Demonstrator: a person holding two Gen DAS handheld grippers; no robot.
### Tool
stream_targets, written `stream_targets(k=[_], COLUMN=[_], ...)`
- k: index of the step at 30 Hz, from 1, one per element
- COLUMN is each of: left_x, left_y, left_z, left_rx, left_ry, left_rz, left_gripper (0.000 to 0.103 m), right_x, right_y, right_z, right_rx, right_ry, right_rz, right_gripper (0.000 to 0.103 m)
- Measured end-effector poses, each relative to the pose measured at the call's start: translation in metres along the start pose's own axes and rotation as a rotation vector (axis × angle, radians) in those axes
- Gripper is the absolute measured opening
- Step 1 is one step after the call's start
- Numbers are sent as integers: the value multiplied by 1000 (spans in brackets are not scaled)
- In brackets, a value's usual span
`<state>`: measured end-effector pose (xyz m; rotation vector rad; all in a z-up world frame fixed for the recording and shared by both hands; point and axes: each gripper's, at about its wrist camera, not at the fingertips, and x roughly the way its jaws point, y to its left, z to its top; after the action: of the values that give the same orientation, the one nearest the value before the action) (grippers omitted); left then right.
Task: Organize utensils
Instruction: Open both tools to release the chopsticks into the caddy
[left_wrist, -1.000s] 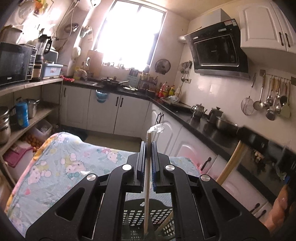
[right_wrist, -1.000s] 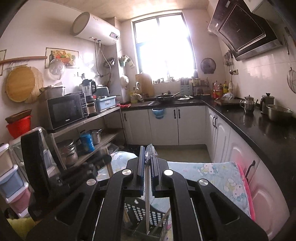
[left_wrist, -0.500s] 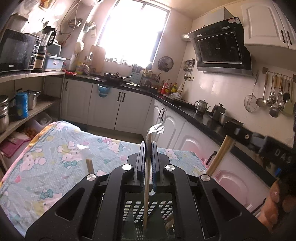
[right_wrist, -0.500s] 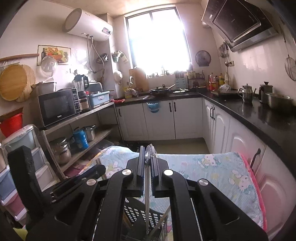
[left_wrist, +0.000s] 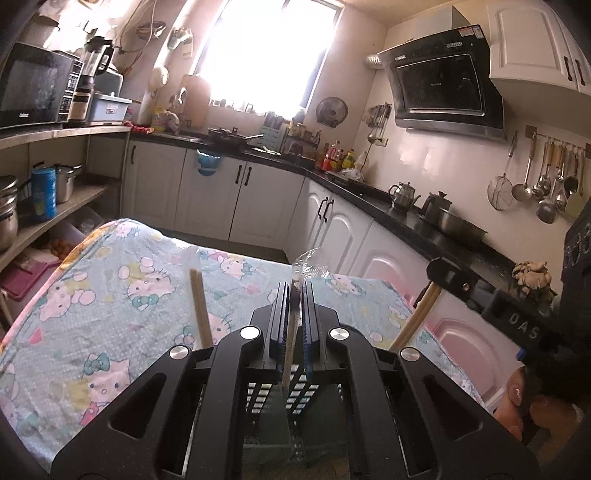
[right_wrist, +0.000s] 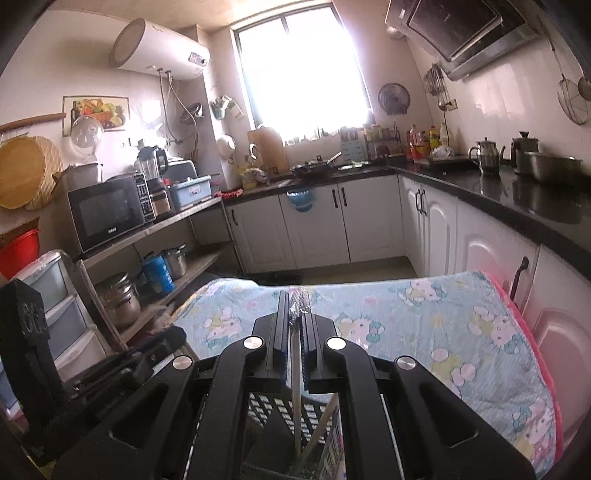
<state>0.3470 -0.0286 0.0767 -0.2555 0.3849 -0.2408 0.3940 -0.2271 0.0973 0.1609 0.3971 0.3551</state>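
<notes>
1. Tablecloth (left_wrist: 122, 295) with cartoon cats covers the work surface.
2. Black slotted basket (right_wrist: 273, 410) sits directly under both grippers.
3. Left gripper (left_wrist: 293, 328), jaws nearly closed, pinches a plastic-wrapped chopstick pair (left_wrist: 290, 350) upright; lower it straight so its tip enters the basket.
4. Right gripper (right_wrist: 295, 339), likewise clamped on its wrapped chopsticks (right_wrist: 295, 406): keep vertical, release once seated.

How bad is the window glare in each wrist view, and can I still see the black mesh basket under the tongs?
Left wrist view: the bright kitchen window is blown out white, hazing the wall around it; the black mesh basket shows dim but readable between the tongs. Right wrist view: the window is also overexposed; the basket sits in shadow, its grid visible. Both views bend straight lines at the edges.
</notes>
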Motion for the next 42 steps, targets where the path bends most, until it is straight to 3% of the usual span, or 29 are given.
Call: stream_targets(k=[16,17,19,27,42], left_x=[-23,-24,-28,-53,-92], left_y=[17,18,19,21,37], left_z=[-8,-8,-9,-14,-36], left_rx=[-8,-10,-13,-33,-45], left_ry=[84,88,91,91,104], left_rz=[2,2,4,-6,53], left_gripper=[27,29,32,56,79], right_x=[-14,-15,-19,-35,-72], right_y=[-16,-15,-15,-10,6], right_z=[-16,-16,-18,-25,-49], right_rx=[10,8,3,-28,-75], right_ry=[69,73,77,95,136], right_rz=[-50,-50,-54,-54,-46], right_gripper=[7,9,25,26,40])
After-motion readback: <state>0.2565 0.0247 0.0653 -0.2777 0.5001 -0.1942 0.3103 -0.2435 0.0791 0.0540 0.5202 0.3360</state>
